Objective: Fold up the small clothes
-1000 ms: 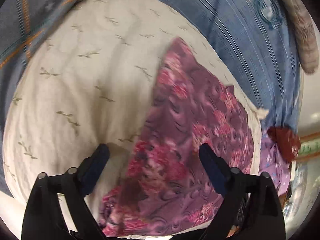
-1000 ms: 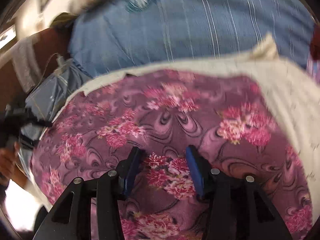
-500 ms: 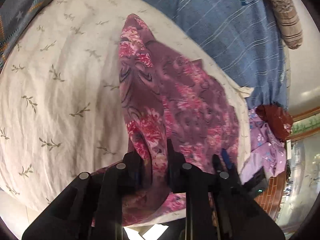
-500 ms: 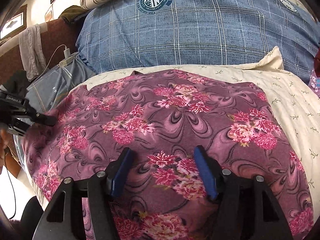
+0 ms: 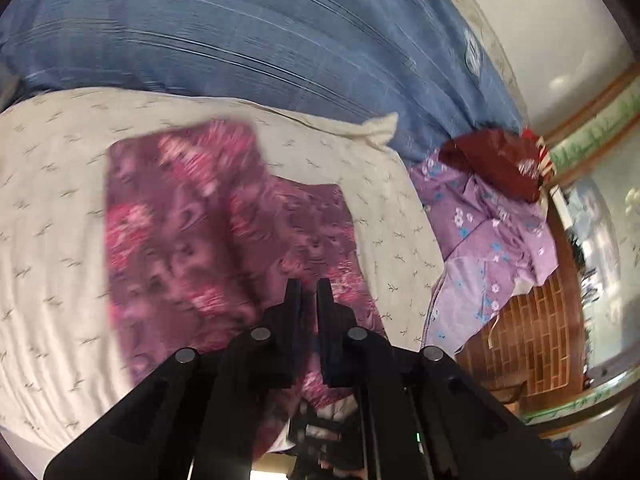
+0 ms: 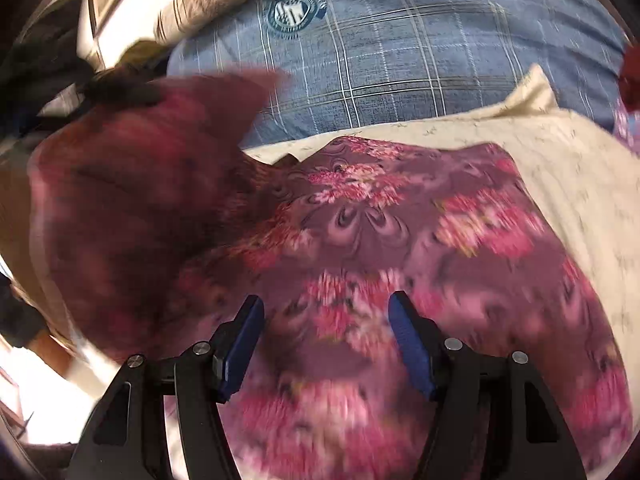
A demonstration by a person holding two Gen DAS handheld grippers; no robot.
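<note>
Floral cloth (image 6: pixel 400 220): spread on cream sheet (image 6: pixel 568 152). Left gripper (image 5: pixel 308 292) pinches its left edge, raised (flap overhangs the flat half). Right gripper (image 6: pixel 326 320): jaws apart, empty, above middle.

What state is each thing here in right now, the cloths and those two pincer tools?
Floral purple cloth: one side lifted and folding over, the rest flat on the cream sheet.
Left gripper: shut on the cloth's edge.
Right gripper: open, above the cloth.
Lilac garment: crumpled, unfolded.
Dark red cloth: bunched up.
</note>
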